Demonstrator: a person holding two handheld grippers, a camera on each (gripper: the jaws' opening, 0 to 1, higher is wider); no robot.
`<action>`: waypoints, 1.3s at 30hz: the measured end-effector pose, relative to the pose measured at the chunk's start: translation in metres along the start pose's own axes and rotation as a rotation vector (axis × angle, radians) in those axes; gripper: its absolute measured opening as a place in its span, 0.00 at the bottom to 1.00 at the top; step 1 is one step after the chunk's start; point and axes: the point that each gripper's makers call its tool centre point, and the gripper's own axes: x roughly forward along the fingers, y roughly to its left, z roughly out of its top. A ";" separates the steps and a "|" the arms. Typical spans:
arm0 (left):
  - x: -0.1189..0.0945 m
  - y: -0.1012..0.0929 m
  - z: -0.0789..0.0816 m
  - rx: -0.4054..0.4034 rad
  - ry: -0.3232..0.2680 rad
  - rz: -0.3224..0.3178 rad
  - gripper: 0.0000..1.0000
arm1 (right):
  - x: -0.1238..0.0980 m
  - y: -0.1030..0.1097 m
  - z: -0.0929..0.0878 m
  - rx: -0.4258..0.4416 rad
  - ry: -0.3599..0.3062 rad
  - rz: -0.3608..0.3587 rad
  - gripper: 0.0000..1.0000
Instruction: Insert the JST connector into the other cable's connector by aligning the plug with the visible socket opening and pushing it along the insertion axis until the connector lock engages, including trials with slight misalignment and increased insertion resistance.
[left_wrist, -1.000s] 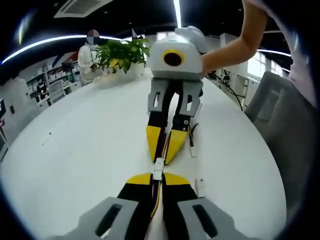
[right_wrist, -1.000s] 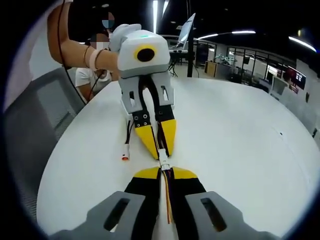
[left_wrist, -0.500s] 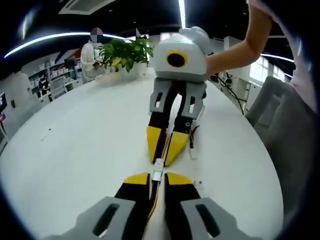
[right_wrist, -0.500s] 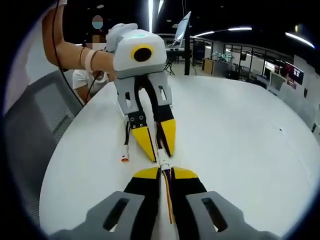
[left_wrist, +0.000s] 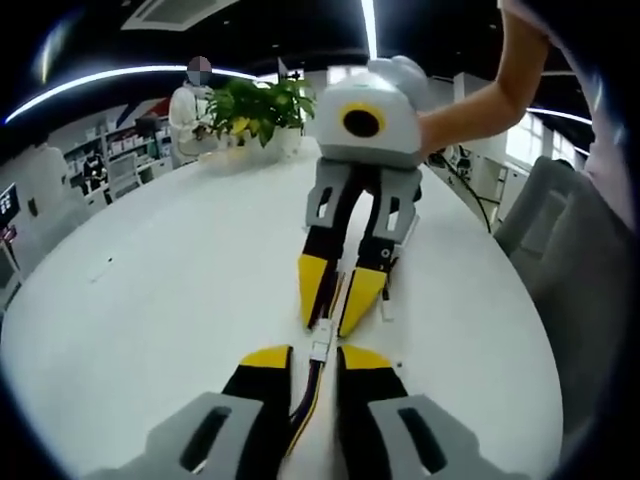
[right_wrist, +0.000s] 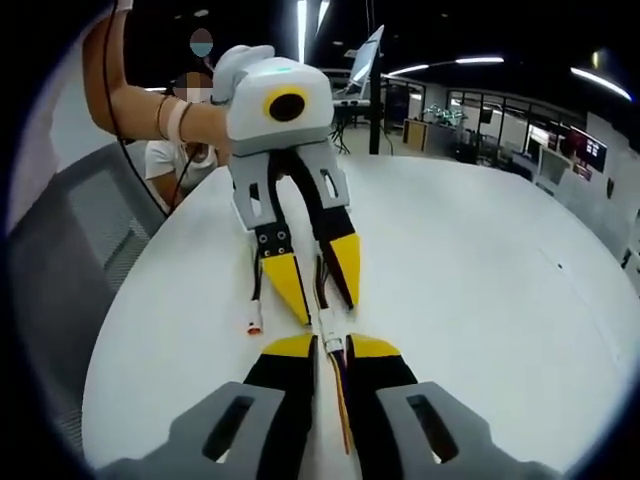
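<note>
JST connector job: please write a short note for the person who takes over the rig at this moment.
Left gripper: jaws a little apart around the left cable; grip unclear.
Right gripper: jaws shut on the right cable.
White connectors meet between the two grippers' tips, just over the table. A spare cable lies beside them.
Done: plug and socket lined up and brought together.
Left: the lock cannot be confirmed; check it and, if needed, push further along the axis.
</note>
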 end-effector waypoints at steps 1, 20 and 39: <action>-0.001 0.000 0.001 -0.001 0.001 0.002 0.10 | 0.000 0.000 0.001 0.001 -0.002 0.000 0.08; -0.011 -0.010 0.010 0.038 0.016 0.027 0.15 | -0.015 0.011 0.015 -0.031 -0.022 -0.005 0.09; -0.025 -0.027 0.017 0.037 0.014 0.055 0.15 | -0.030 0.029 0.025 -0.062 -0.022 -0.021 0.13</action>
